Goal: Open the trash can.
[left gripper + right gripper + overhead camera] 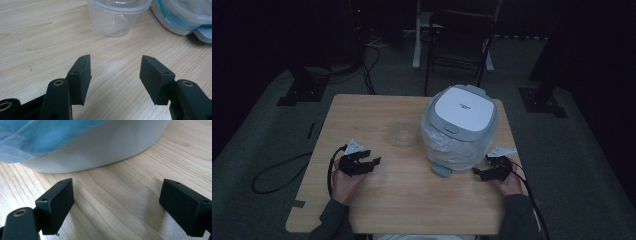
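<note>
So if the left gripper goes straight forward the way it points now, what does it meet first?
Most likely the clear plastic container, which stands ahead, just left of the midline between the open jaws of the left gripper. Bare table lies between; the depth is hard to judge.

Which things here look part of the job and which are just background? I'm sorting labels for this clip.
Likely in the job, as both grippers sit by them:
- rice cooker, lid shut, wrapped in clear plastic
- clear plastic container
- left gripper, fingers apart
- right gripper, open

Just about:
- folding chair
- floor cable
</note>
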Demonstrator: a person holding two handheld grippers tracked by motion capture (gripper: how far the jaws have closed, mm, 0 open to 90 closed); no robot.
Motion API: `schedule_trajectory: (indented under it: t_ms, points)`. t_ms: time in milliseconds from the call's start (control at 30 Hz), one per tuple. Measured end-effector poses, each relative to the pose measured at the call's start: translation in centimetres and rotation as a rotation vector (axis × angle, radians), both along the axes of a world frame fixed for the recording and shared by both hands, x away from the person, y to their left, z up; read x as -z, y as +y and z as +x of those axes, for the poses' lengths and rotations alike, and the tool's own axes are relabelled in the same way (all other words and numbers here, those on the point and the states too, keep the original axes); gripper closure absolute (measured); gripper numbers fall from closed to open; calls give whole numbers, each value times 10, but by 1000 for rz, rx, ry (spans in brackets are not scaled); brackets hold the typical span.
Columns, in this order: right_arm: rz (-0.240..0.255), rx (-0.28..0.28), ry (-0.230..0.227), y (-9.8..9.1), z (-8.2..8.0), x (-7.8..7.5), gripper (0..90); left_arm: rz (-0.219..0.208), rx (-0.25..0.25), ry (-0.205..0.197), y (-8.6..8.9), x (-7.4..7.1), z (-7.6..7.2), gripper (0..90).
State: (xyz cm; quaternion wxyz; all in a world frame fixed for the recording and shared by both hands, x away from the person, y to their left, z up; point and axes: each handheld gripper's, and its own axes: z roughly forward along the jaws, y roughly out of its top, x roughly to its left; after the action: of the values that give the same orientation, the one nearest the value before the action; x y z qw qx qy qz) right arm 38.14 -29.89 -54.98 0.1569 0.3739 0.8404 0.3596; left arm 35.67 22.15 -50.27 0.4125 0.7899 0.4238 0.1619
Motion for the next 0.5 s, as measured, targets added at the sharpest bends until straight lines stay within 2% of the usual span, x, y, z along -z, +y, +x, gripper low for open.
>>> schedule_trajectory:
  t_ms: [500]
  points:
    - [0, 2, 0, 0, 0, 0, 117, -5, 66, 3, -11, -13, 3, 470]
